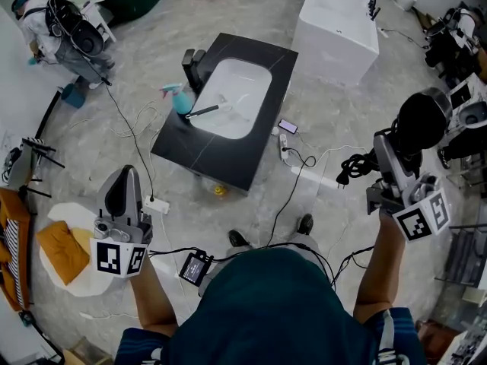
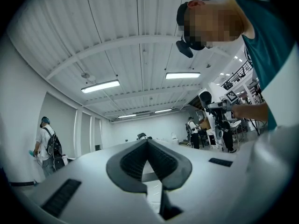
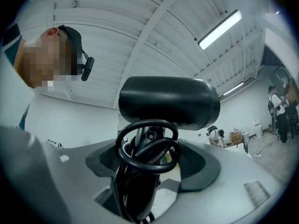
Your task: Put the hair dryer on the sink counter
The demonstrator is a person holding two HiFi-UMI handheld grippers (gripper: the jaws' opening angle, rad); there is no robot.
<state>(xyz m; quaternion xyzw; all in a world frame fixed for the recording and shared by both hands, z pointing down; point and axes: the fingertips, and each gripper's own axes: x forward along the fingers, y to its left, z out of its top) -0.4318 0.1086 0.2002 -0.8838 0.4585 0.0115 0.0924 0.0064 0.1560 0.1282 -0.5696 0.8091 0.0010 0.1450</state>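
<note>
The black hair dryer (image 1: 421, 120) points upward in my right gripper (image 1: 386, 152), at the right of the head view. In the right gripper view its barrel (image 3: 169, 101) fills the middle. My right gripper (image 3: 149, 149) is shut on the handle, and a coil of black cord (image 3: 148, 158) hangs in front. The plug (image 1: 346, 169) dangles to the left. The sink counter (image 1: 274, 90) is a black slab with a white basin, on the floor ahead of me. My left gripper (image 1: 125, 177) is raised at the left; it (image 2: 147, 144) is shut with nothing in it.
On the counter are a black faucet (image 1: 194, 67), a teal spray bottle (image 1: 179, 98) and a brush (image 1: 205, 112) across the basin. A white block (image 1: 337, 19) stands behind. Cables, a phone (image 1: 288, 126) and power strips (image 1: 156, 204) lie on the floor. A person (image 1: 53, 25) is at the far left.
</note>
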